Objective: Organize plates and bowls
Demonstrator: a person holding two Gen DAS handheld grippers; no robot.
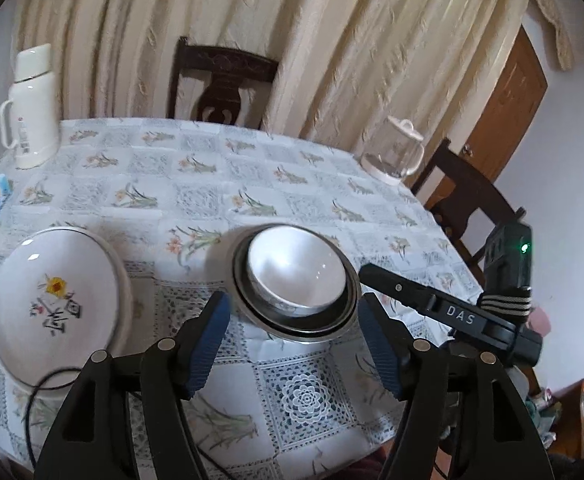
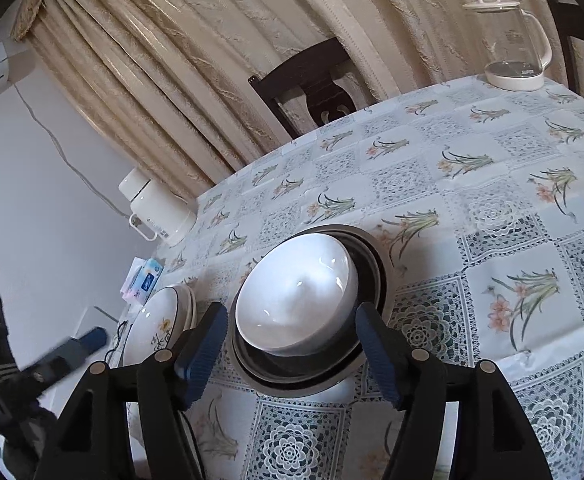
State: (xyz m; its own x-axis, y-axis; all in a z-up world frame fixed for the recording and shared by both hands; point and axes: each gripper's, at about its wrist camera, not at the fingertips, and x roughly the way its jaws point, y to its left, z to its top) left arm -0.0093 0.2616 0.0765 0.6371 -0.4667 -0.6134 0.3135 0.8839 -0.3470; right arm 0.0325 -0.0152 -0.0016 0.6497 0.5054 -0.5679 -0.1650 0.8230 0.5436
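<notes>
Now, bowls: white bowl sits mouth-up inside a metal bowl on the tablecloth, both round, no long axis
Plates: stack of flowered plates at 9 o'clock of the bowls, face up, apart from them
Left gripper: fingers spread wide, holding nothing, just short of the bowls
Right gripper: fingers apart either side of the white bowl; contact cannot be told
Far edge: thermos at 11 o'clock, glass kettle at 1 o'clock

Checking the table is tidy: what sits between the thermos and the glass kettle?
Only bare tablecloth between thermos and kettle, in the left wrist view.
</notes>
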